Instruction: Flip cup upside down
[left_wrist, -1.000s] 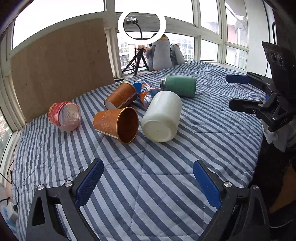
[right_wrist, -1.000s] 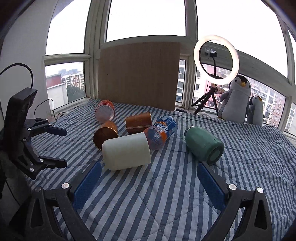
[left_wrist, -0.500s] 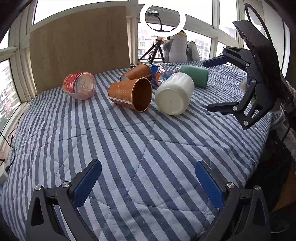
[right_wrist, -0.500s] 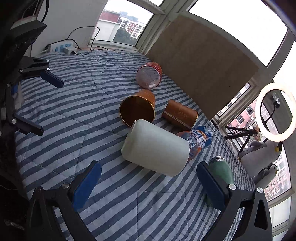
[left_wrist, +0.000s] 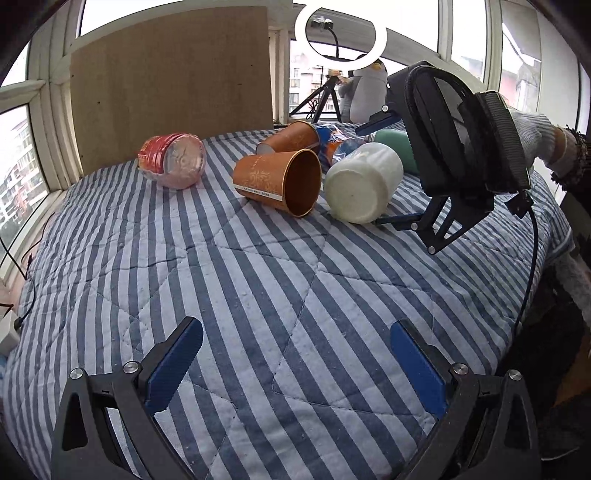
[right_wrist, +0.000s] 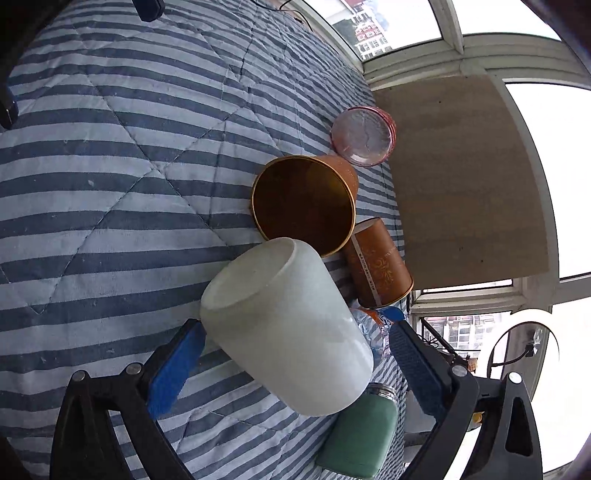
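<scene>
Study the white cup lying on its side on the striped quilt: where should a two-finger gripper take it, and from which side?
Grip the white cup across its round side wall at mid-length, coming from above, as the open right gripper already straddles it. Its ends are too wide and flat.

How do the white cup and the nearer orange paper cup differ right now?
The white cup is frosted and thick-walled; the orange paper cup is thin, with a printed pattern. The white cup lies between the open fingers of the right gripper; the orange cup is outside them. In the left wrist view the white cup shows its closed base, the orange cup its open mouth. Both lie on their sides.
</scene>
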